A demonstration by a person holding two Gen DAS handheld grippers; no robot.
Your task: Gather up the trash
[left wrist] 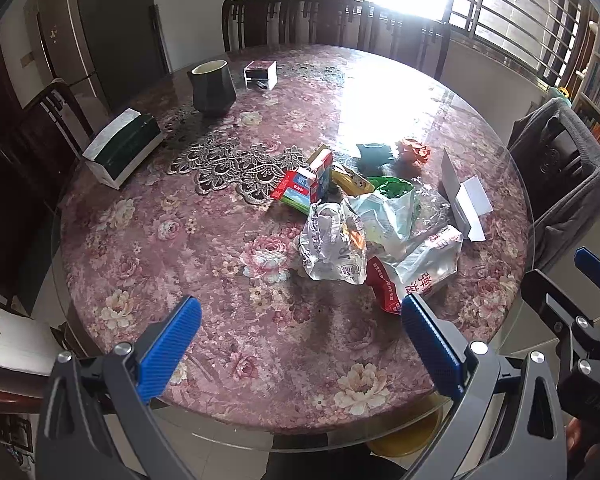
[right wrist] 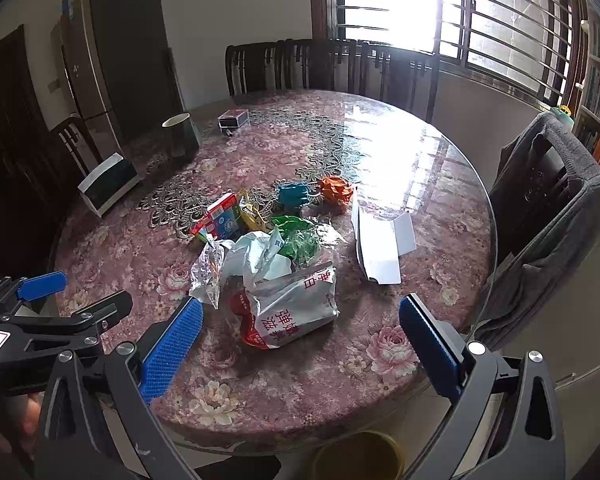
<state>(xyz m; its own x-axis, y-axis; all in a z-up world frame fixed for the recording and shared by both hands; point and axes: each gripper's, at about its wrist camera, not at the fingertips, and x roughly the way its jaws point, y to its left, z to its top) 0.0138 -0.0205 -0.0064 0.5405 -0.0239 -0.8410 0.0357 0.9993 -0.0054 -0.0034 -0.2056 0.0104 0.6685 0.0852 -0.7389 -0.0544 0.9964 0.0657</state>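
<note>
A heap of trash lies on the round floral table (left wrist: 204, 256): a white and red snack bag (left wrist: 424, 272) (right wrist: 296, 308), a crinkled silver wrapper (left wrist: 332, 248) (right wrist: 210, 272), a green plastic bag (left wrist: 392, 188) (right wrist: 296, 236), a red and blue carton (left wrist: 300, 188) (right wrist: 220, 216), an orange paper ball (left wrist: 414, 150) (right wrist: 336, 190), a teal crumple (right wrist: 294, 194) and white folded paper (left wrist: 470, 208) (right wrist: 380, 248). My left gripper (left wrist: 300, 344) is open and empty above the near table edge. My right gripper (right wrist: 300, 344) is open and empty, just short of the snack bag.
A dark cup (left wrist: 214, 86), a small box (left wrist: 262, 74) and a green tissue box (left wrist: 122, 148) stand at the far left. A yellow bin (right wrist: 360, 456) sits under the near table edge. Chairs ring the table; one on the right carries a grey cloth (right wrist: 548, 216).
</note>
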